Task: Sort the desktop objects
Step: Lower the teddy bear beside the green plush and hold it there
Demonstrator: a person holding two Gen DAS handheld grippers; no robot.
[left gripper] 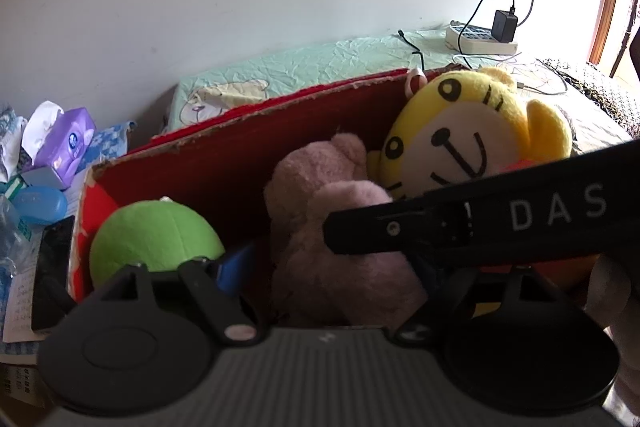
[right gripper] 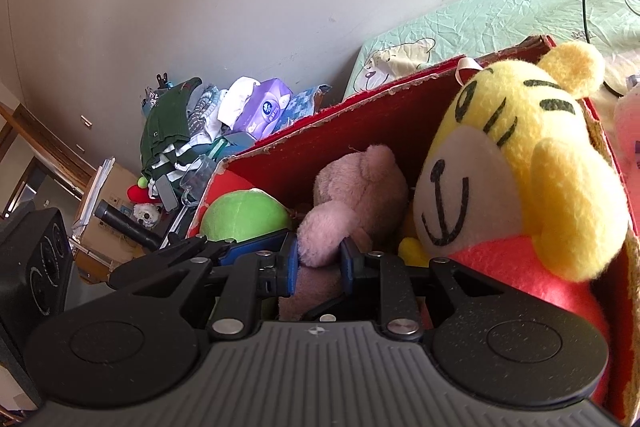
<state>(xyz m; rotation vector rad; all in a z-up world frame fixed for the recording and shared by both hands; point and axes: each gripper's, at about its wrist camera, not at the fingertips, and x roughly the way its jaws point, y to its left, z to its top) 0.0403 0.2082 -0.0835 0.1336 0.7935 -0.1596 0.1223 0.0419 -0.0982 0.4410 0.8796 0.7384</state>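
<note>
A red cardboard box (left gripper: 192,179) (right gripper: 360,131) holds a green plush ball (left gripper: 156,235) (right gripper: 244,215), a pink plush bear (left gripper: 320,187) (right gripper: 356,195) and a yellow tiger plush (left gripper: 468,131) (right gripper: 520,167). My right gripper (right gripper: 320,261) is shut on a soft part of the pink bear, with both blue pads (right gripper: 294,263) pressing it. In the left wrist view it reaches in from the right as a black bar (left gripper: 340,233). My left gripper (left gripper: 332,267) stands open around the bear; its left blue pad (left gripper: 234,267) is clear of the plush and its right finger is hidden.
A purple tissue pack (left gripper: 66,143) (right gripper: 264,107), a blue case (left gripper: 40,205) and a black flat item (left gripper: 52,267) lie left of the box. Behind is a bed with a green sheet (left gripper: 320,67) and a power strip (left gripper: 480,41). Clothes (right gripper: 168,131) and a black speaker (right gripper: 36,267) are at the far left.
</note>
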